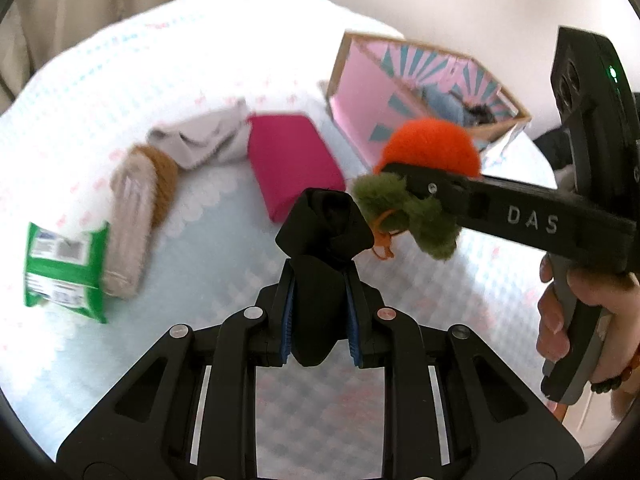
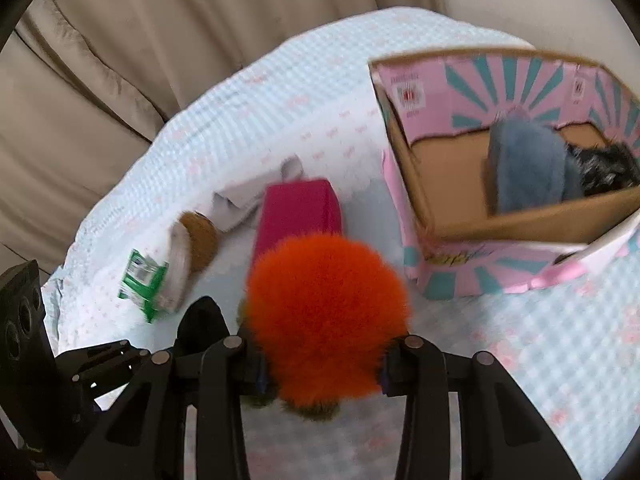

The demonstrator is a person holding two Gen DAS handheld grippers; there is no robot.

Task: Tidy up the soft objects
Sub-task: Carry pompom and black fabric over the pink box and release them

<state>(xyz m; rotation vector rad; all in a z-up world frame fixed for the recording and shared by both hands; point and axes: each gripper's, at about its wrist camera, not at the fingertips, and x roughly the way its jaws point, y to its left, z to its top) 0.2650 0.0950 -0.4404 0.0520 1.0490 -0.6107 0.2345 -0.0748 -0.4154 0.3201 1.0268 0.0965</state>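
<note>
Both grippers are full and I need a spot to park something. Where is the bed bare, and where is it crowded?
Bare: the bedspread in front of the box, and the far stretch toward the curtain. Crowded: the row of wipes pack, slipper, grey cloth and pink pad.

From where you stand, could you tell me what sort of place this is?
Probably a bedroom or living room at home: a quilted cover spread over the surface, beige curtains behind it, and a pink cardboard box holding plush items.

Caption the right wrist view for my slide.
Right tool carries a fluffy orange toy toward the pink box.
</note>
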